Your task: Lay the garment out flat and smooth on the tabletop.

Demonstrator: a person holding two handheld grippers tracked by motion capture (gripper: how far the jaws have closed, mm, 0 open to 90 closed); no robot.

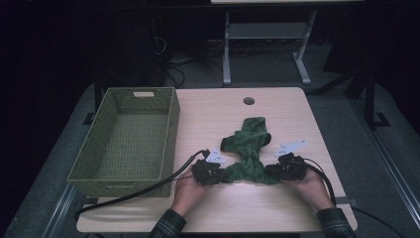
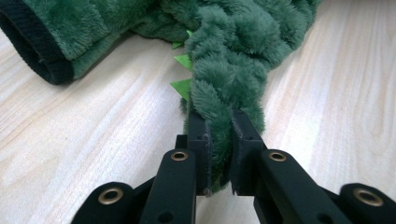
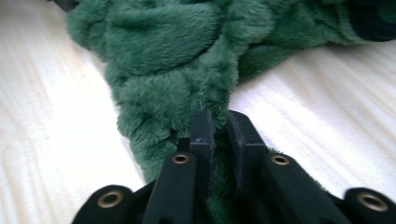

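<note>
A fluffy green garment with a dark cuff lies crumpled on the wooden table, right of middle. My left gripper grips its near left end. In the left gripper view the jaws pinch a ridge of green plush, and small bright green spikes stick out beside it. My right gripper holds the near right end. In the right gripper view both pads press into the plush. The garment hangs bunched between the two grippers.
A green woven basket with nothing in it stands on the table's left side. A round cable hole sits near the far edge. A black cable trails from the left gripper toward the front left.
</note>
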